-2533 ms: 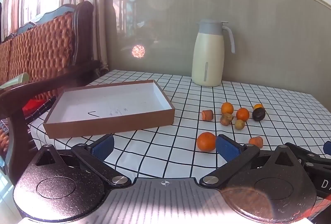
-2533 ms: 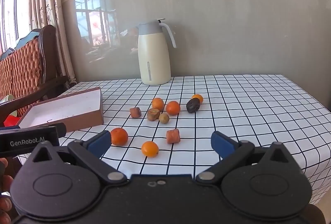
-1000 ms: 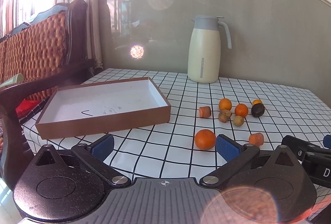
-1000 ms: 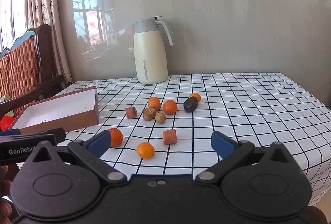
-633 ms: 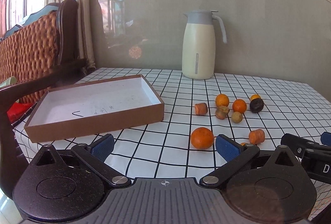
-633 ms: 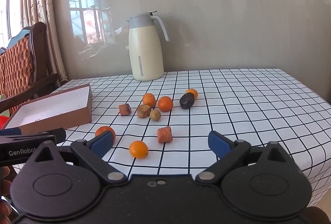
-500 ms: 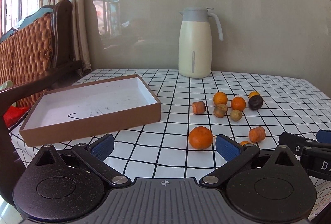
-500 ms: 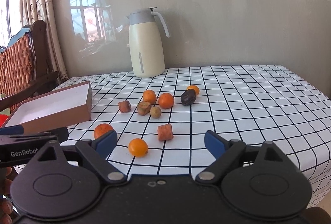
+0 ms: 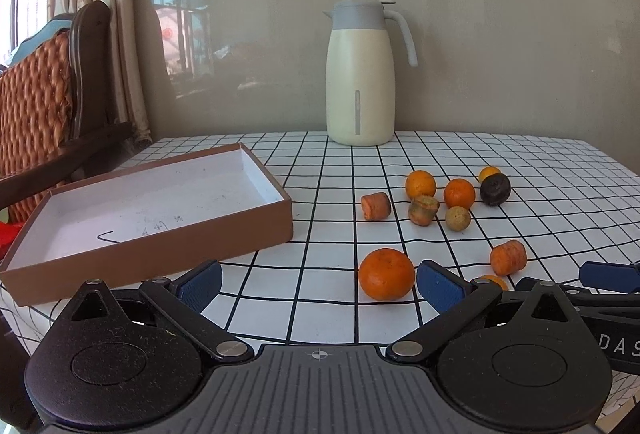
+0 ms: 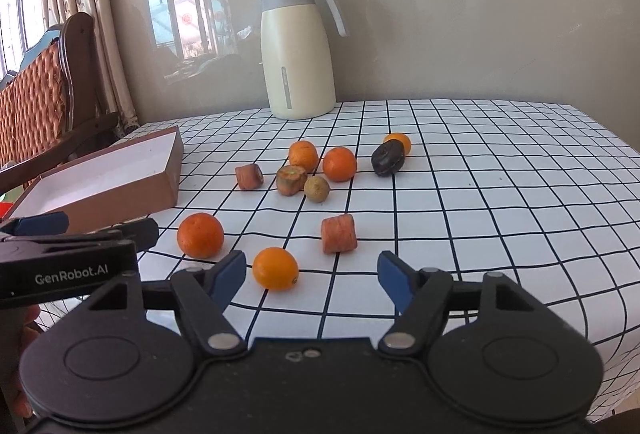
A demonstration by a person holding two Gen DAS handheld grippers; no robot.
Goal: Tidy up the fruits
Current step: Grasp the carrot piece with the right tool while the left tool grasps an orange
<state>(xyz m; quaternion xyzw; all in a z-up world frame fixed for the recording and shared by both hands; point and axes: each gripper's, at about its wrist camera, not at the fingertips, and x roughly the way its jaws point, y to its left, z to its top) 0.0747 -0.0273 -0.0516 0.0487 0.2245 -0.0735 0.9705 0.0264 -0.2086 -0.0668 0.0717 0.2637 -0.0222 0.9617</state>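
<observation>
Left wrist view: the left gripper (image 9: pixel 318 286) hangs over the checked worktop (image 9: pixel 552 201), jaws open and empty. A big orange (image 9: pixel 386 274) lies just inside its right pad, untouched. At 3 o'clock the right gripper (image 9: pixel 556 280) cuts in, hiding all but a sliver of a small orange (image 9: pixel 491 278). Counted here: five round orange fruits, three stubby chunks, one olive ball (image 9: pixel 458 218), one dark fruit (image 9: pixel 495 189). An empty box (image 9: pixel 168 238) sits at 9 o'clock, a jug (image 9: pixel 360 73) at 12.

Right wrist view: the right gripper (image 10: pixel 310 276) has just been narrowing its jaws; they stand apart, pads clear of the small orange (image 10: pixel 275 268) lying between them by the left pad. The left gripper (image 10: pixel 76 230) enters at 9 o'clock, covering the box's (image 10: pixel 120 193) near corner. A hand (image 10: pixel 24 346) is cut off at the edge. The same ten pieces show, a far orange (image 10: pixel 402 141) half hidden behind the dark fruit (image 10: pixel 387 157).
</observation>
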